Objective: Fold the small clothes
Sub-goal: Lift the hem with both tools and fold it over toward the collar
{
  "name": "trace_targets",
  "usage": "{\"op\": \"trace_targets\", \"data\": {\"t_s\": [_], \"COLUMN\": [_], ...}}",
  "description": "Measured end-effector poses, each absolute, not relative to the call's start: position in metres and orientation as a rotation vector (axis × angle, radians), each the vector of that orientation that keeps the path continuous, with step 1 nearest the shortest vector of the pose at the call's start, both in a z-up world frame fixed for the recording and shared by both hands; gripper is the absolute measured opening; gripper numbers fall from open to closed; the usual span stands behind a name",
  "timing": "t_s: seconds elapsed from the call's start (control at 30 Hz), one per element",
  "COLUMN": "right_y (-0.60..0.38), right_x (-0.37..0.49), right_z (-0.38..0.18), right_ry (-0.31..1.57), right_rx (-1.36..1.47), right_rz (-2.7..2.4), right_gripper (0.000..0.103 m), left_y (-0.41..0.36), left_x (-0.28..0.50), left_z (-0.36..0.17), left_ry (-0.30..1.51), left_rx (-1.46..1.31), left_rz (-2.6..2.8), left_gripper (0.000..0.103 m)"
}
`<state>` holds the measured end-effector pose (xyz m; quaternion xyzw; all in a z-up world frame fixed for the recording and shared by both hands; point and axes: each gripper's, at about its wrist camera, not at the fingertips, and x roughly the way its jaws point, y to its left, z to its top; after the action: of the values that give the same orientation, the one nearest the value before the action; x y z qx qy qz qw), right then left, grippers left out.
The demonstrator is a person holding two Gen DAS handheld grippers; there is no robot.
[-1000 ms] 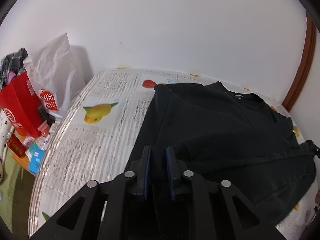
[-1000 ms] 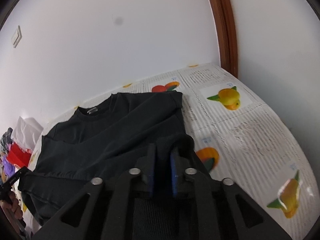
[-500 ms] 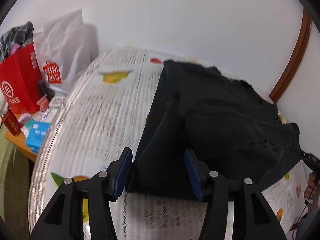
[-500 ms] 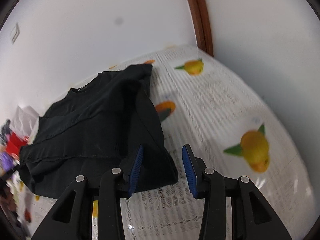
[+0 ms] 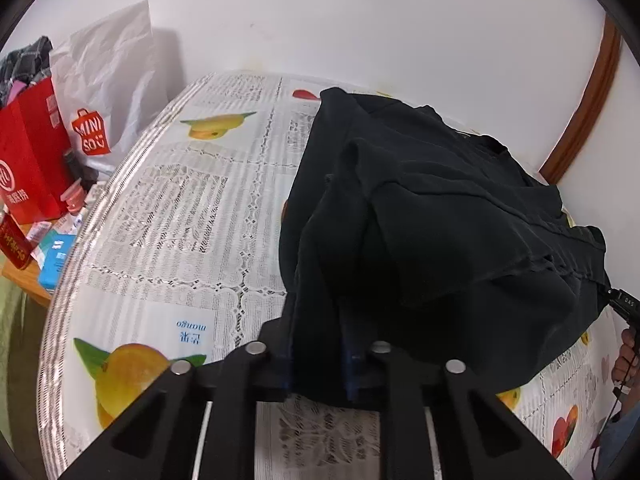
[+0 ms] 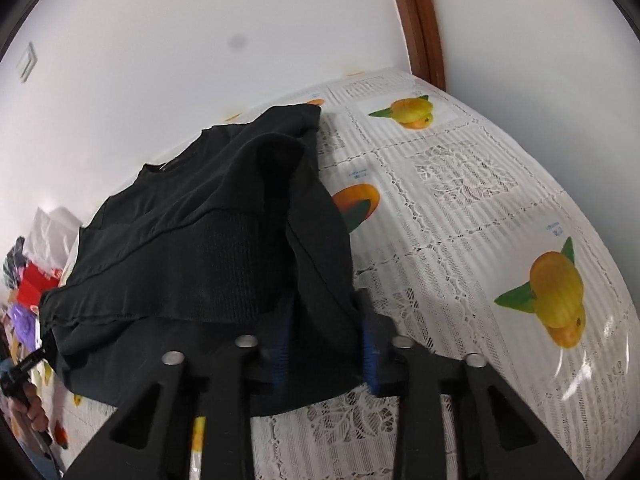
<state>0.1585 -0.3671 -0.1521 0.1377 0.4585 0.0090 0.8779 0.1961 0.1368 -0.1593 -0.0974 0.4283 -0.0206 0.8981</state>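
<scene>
Both grippers sit on the near hem of the shirt point(image 5: 440, 200), one per corner. Shirt lies on the table point(image 5: 192, 208), collar at the far end by the wall, hem nearest you, so its long axis runs straight away from both grippers. Near part is bunched and lifted off the cloth-covered top; far part looks flat.

Left gripper point(image 5: 318, 344): jaws closing, dark fabric of the near-left corner between the blue pads point(image 5: 352, 356), looks pinched. Right gripper point(image 6: 326, 344): jaws closing too, near-right corner between them, fabric fills the gap and drapes over the left finger.

Neither hand is nearer; they're roughly level on the hem, shirt body between them and beyond. My read: next move is carrying the hem forward toward the collar. Keep both corners in step along that axis, or the fold line skews. Bags point(image 5: 60, 136) at far left are well clear.
</scene>
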Motion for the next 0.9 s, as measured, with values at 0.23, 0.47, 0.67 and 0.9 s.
{"op": "trace_targets", "data": {"t_s": [0.23, 0.47, 0.67, 0.9], "right_y": [-0.376, -0.383, -0.373, -0.298], "right_x": [0.129, 0.086, 0.055, 0.045], "right_z": [-0.145, -0.140, -0.103, -0.083], "right_ry": [0.971, 0.979, 0.943, 0.891], "right_rx": [0.331, 0.316, 0.280, 0.103], "right_rz": [0.042, 0.039, -0.042, 0.101], "right_gripper": [0.013, 0.014, 0.026, 0.029], "left_y": [0.130, 0.120, 0.108, 0.096], "left_x": [0.159, 0.114, 0.097, 0.089], "left_z": [-0.153, -0.155, -0.133, -0.101], "left_ry": [0.906, 0.917, 0.865, 0.771], "left_rx": [-0.173, -0.098, 0.020, -0.032], "left_rz": [-0.073, -0.092, -0.055, -0.121], "left_gripper": [0.014, 0.015, 0.018, 0.018]}}
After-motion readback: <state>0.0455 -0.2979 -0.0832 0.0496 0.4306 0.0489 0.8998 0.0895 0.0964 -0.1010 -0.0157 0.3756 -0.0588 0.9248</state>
